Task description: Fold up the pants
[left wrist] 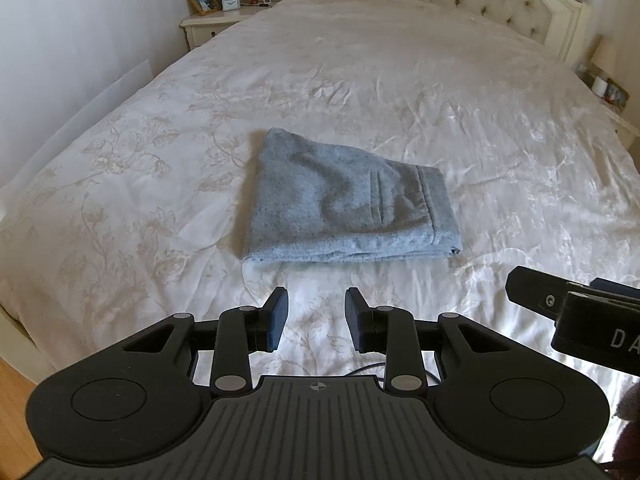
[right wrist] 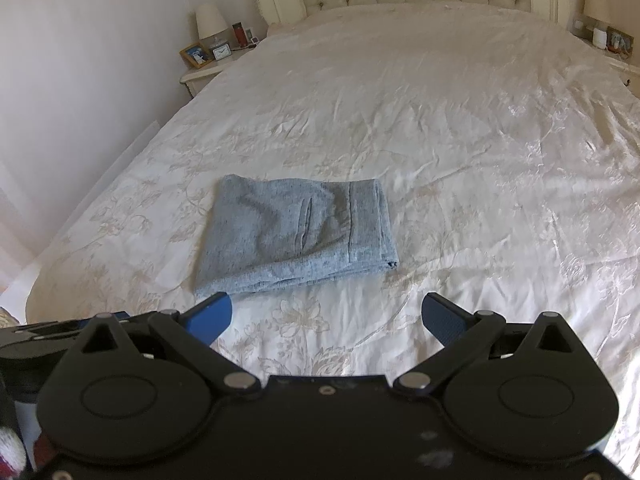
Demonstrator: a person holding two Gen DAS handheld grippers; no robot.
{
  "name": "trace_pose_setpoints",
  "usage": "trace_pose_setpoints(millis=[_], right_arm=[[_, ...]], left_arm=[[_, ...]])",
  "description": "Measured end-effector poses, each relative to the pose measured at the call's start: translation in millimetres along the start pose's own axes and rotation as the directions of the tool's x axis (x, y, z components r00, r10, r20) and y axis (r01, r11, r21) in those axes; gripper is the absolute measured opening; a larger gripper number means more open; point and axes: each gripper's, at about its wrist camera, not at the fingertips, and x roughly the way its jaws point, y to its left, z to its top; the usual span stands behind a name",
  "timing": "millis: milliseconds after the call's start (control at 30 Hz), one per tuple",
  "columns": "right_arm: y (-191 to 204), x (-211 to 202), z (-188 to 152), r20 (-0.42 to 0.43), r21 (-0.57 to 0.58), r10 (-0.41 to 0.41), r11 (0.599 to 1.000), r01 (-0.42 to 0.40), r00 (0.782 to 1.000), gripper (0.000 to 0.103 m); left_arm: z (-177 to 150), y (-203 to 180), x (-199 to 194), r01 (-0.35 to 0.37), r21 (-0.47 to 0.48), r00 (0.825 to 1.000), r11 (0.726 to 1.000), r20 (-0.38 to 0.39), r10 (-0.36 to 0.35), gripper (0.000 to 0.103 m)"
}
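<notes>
The pants [left wrist: 348,204] lie folded into a compact grey-blue rectangle on the bed [left wrist: 460,92], at the centre of the left wrist view and left of centre in the right wrist view. I read the fold as essentially complete.

The left gripper [left wrist: 316,320] sits at the bottom of its frame, short of the near edge of the bundle, fingers [left wrist: 278,316] partly apart with nothing between them. The right gripper [right wrist: 326,318] stands wide open, also empty.

I judge the fabric soft, thick knit, light and limp: it will sag and unfold if lifted by one layer. I would grip all stacked layers together at the near folded edge, one gripper toward each corner.
</notes>
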Motion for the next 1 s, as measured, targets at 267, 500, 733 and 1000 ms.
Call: trace_pose_setpoints(millis=[267,500,733,1000], right_arm=[[-4,3,0,-0.006,0.014,0.011,1.000,-0.011,1.000,0.103],[-6,8,0,-0.021,0.024,0.027,0.999,-0.026,0.999,0.103],[-9,14,1,-0.036,0.031,0.040,0.999,-0.039,0.999,0.103],[-9,18,2,-0.045,0.043,0.052,0.998,-0.050,0.998,0.103]], left_arm=[[-1,-6,1,-0.012,0.006,1.000,1.000,-0.004,0.012,0.030],[0,-8,4,-0.025,0.011,1.000,1.000,-0.015,0.025,0.030],[0,-9,6,-0.033,0.017,0.999,0.999,-0.023,0.034,0.030],[0,-10,8,-0.038,0.021,0.999,0.999,-0.028,0.039,0.030]])
